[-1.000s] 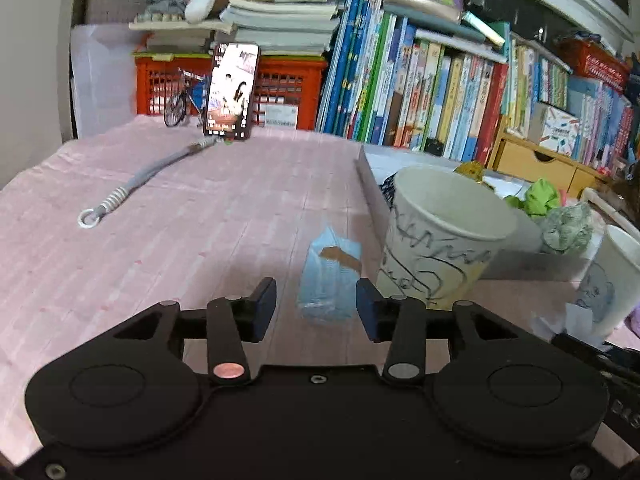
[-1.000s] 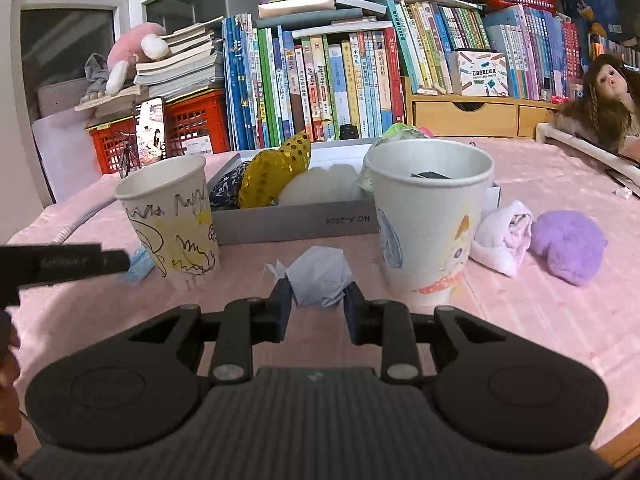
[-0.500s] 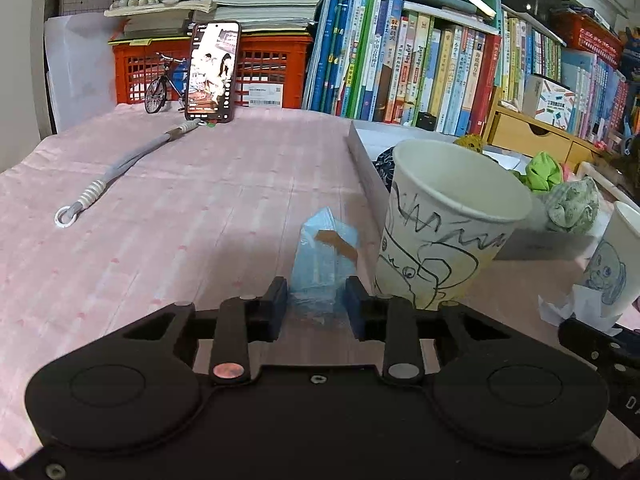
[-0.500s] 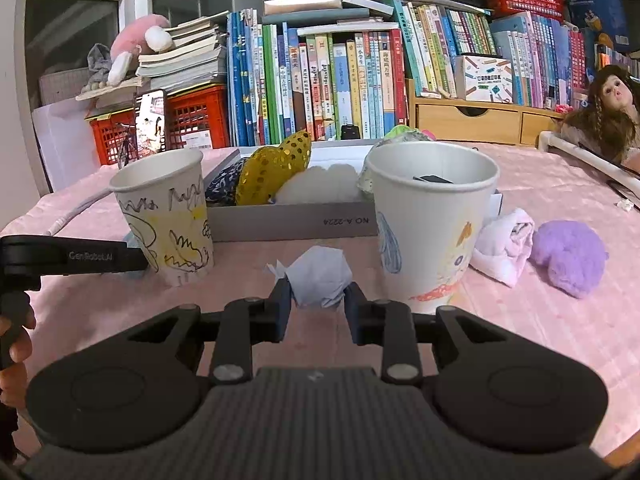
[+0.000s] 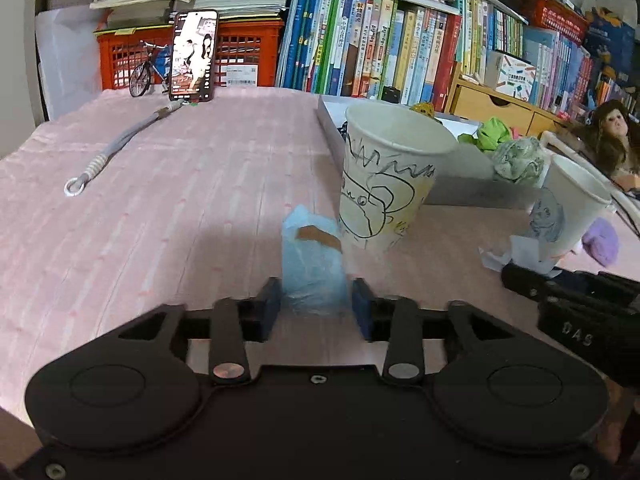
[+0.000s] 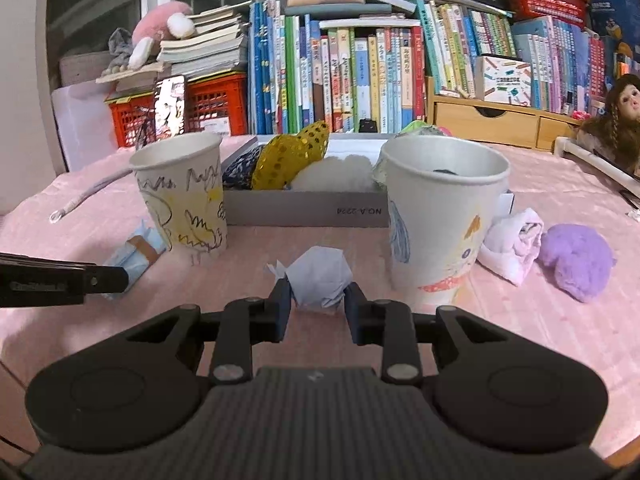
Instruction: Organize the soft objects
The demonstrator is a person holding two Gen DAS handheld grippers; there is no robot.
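A pale blue plastic packet [image 5: 312, 272] with a strip of brown tape lies on the pink cloth, left of a scribbled paper cup [image 5: 390, 178]. My left gripper [image 5: 316, 308] straddles its near end. The jaws are opening and the pads [image 5: 362, 312] stand just off the packet's sides. In the right wrist view a crumpled white paper wad [image 6: 320, 280] sits between the two cups. My right gripper [image 6: 318, 306] is shut on it, low over the cloth. The second paper cup [image 6: 440, 216] stands just right of the wad.
A grey box [image 6: 304, 210] behind the cups holds a gold sequin piece, white fluff and other soft things. A rolled white cloth [image 6: 512, 244] and a purple fluffy ball [image 6: 576, 260] lie to the right. Books, a red crate, a phone [image 5: 192, 56] and a doll line the back.
The left jaws closed in on the blue packet half a second ago and now stand wider apart. The left camera view has shifted a little. The right gripper keeps its grip on the wad.
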